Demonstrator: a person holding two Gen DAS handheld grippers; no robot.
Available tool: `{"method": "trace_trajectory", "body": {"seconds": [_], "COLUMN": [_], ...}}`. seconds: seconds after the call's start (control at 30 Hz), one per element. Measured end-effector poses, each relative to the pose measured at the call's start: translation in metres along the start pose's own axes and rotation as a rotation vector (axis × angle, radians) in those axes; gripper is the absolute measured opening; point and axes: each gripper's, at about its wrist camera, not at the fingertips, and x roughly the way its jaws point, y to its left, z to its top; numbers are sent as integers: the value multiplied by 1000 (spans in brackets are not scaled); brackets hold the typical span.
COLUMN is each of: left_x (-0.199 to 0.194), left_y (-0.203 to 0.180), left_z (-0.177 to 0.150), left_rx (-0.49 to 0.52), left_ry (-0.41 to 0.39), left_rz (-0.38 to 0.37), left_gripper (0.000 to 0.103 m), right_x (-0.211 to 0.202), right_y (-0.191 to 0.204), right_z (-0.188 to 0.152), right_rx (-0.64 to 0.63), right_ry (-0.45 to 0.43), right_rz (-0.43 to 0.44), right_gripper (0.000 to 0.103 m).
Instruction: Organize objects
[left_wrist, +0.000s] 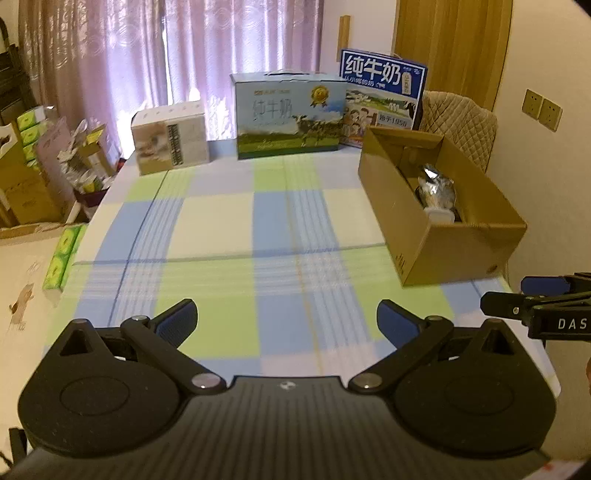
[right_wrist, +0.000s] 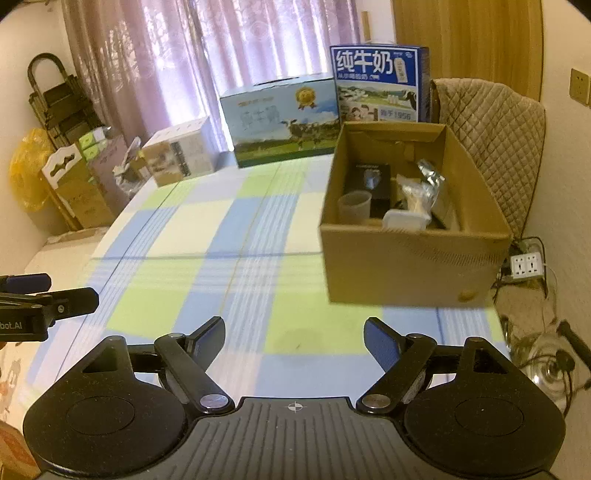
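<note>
both grippers (left_wrist: 286, 319) (right_wrist: 294, 338) agape, empty

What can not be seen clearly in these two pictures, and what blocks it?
- Floor of the open brown cardboard box: left wrist view, hidden by its near wall; only a crinkled silver foil packet shows.
- Black rectangular item in the box: right wrist view, label too blurred to read.
- Right gripper: left wrist view, cut off by the right edge.
- Left gripper: right wrist view, cut off by the left edge.
</note>
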Motion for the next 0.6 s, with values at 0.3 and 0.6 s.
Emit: {"method": "trace_trajectory", "body": {"seconds": [0.3,0.6], "left_x": [-40,-74], "left_y": [23,33], "left_z": [-40,-71], "left_rx": [-14,-13], "left_ry": [42,63], "left_rz": [42,61], "left_gripper": [102,102], "right_x": [-26,-43], "right_y": [46,78], "right_z": [-41,-65], "right_rx": [-13,-32], "right_ry": [8,15], "right_rz": [13,46], "right_gripper": [80,80]}}
